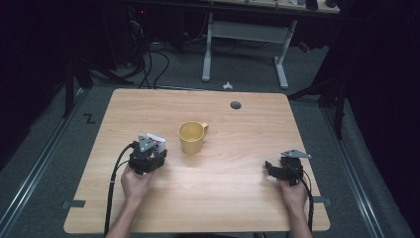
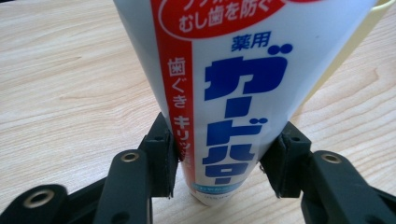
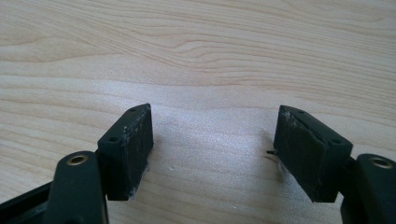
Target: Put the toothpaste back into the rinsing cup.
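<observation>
My left gripper (image 2: pixel 218 161) is shut on a white toothpaste tube (image 2: pixel 233 88) with red and blue Japanese print, squeezed near its lower end between both pads. In the high view the left gripper (image 1: pixel 148 154) sits left of centre, the tube's end (image 1: pixel 156 138) poking up beyond it. A yellow mug (image 1: pixel 192 137) stands just to its right, handle to the right; its rim (image 2: pixel 369 25) shows behind the tube. My right gripper (image 1: pixel 283 171) rests near the table's right edge, and its jaws (image 3: pixel 212 149) stand open over bare wood.
The light wooden table (image 1: pixel 223 208) has a round cable hole (image 1: pixel 236 105) near its far edge. Beyond it stand a white desk frame (image 1: pixel 245 44) and floor cables (image 1: pixel 148 59) in the dark.
</observation>
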The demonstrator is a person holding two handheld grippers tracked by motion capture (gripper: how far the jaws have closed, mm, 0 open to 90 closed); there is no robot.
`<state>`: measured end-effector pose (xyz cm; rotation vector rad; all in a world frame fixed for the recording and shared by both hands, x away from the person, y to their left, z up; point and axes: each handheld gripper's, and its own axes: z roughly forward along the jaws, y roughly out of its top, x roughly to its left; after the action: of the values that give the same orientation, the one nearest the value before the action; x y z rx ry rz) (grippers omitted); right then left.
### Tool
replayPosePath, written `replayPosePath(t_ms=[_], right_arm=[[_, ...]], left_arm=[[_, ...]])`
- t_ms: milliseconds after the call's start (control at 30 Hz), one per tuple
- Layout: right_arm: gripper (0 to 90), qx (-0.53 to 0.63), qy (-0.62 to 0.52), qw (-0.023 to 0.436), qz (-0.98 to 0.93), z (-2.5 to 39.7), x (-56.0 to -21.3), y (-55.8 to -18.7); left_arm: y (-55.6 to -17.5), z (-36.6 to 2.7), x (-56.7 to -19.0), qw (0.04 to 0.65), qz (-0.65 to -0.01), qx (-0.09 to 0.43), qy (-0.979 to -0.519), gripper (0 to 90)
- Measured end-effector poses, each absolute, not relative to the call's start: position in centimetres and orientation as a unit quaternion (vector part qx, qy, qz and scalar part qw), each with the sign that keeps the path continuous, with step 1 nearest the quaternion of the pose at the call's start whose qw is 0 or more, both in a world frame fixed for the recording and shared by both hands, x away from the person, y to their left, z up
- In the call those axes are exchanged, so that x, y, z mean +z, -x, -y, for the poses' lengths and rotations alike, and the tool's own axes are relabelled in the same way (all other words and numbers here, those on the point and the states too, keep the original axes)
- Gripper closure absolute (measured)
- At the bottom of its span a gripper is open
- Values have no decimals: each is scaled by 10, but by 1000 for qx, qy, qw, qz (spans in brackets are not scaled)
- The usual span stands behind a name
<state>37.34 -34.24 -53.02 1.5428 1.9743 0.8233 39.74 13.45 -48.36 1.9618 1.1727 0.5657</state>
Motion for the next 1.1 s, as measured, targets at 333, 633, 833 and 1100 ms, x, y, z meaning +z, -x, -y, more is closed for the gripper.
replayPosePath(t_ms=[333, 633, 833, 1100], right_arm=[[285, 302, -567, 250, -725, 342, -530, -373], [285, 302, -566, 249, -726, 342, -530, -373], [285, 302, -565, 249, -726, 342, -530, -373], [286, 304, -561, 247, -729, 342, -530, -373]], left_arm=[[-394, -137, -474, 397, -453, 211, -770, 549], [-392, -138, -465, 403, -449, 205, -771, 556], [-391, -136, -460, 405, -445, 202, -773, 562], [-392, -135, -451, 409, -444, 191, -774, 564]])
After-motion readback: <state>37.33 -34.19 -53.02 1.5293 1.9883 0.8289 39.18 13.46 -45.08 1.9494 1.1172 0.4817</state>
